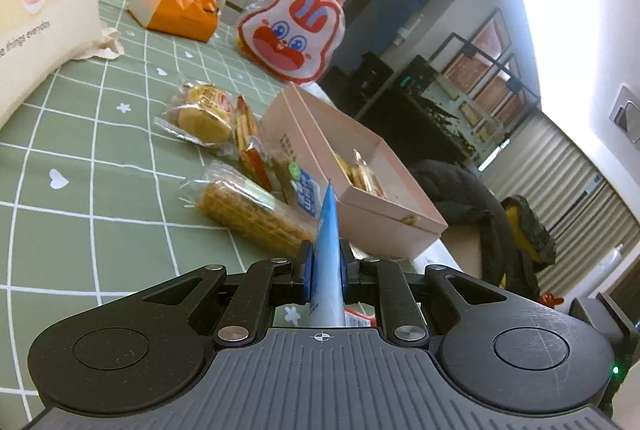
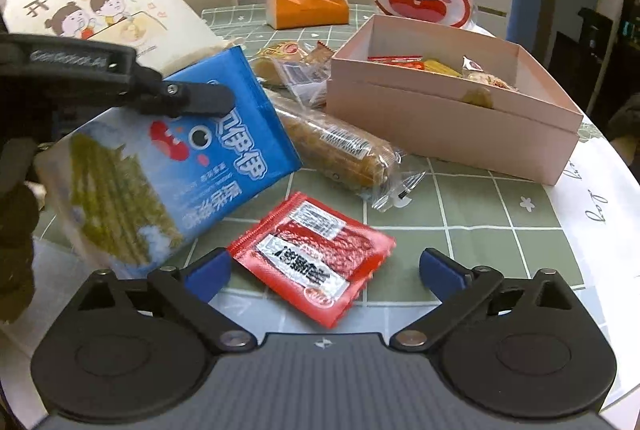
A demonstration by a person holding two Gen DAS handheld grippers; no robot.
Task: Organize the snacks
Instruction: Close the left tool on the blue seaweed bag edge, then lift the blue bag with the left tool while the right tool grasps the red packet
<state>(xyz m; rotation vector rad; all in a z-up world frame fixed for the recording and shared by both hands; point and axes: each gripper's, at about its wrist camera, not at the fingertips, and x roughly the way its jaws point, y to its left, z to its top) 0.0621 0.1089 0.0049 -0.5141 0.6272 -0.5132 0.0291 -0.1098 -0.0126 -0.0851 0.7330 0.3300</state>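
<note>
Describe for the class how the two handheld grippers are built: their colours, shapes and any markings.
Both grippers, left and right, look alike: a grey ribbed body with a small crosshair mark at its front edge, two round black discs either side, and black linkage arms with silver rivets. Blue pads line the fingers. In the right wrist view, the left gripper's black finger bears pale lettering, too blurred to read. No sleeves or cables are visible.

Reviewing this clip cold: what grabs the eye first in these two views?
The blue snack packet held up off the table, pinched in the shut left gripper, fills the left of the right wrist view. Below it, a red sachet lies flat on the green checked tablecloth between the open right gripper's fingers. Behind sits the open pink box, partly filled with snacks.
</note>
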